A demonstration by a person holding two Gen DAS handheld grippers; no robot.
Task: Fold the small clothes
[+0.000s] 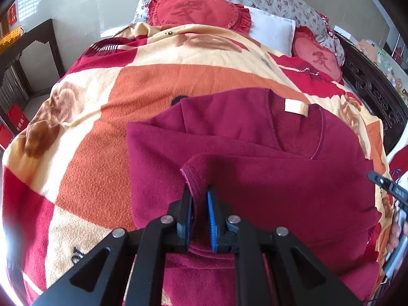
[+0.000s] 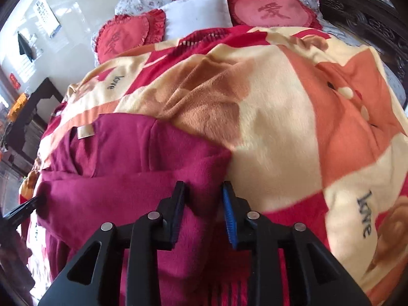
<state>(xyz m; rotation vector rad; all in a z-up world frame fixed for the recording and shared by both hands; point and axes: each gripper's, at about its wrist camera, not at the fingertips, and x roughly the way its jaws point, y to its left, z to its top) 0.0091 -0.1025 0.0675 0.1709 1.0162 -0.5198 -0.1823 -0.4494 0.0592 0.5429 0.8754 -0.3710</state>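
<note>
From your left wrist camera, your left gripper [image 1: 200, 191] is pinching a hemmed edge of the dark red top [image 1: 267, 178]: the cloth rises into a small peak between the black finger and the blue-padded one, and the two are pressed close on it. The top lies spread on the blanket [image 1: 89, 140] that covers the bed, toward the blanket's near edge. Its neckline faces away from you, with a pale label [image 1: 295, 107] sewn inside the collar, and one side panel is already folded in over the body. At the right edge of this view you can see the black tip of your right gripper [image 1: 382, 181], with fingers of your hand [image 1: 395, 234] below it. Beyond the far edge of the blanket sit two red heart-shaped cushions [image 1: 199, 10], a white pillow [image 1: 272, 30] between them, and flowered bedding behind.

From your right wrist camera, your right gripper [image 2: 204, 191] has its fingers on either side of a thick fold of the top [image 2: 122, 178]. The black finger lies against the cloth; the picture is too blurred there to tell whether the blue pad [image 2: 228, 214] presses on it. The top fills the lower left, with the label [image 2: 85, 131] at its far end. The blanket [image 2: 293, 127] runs off to the right, with "love" printed on it. The tip of your left gripper [image 2: 23, 207] shows at the left edge.
</note>
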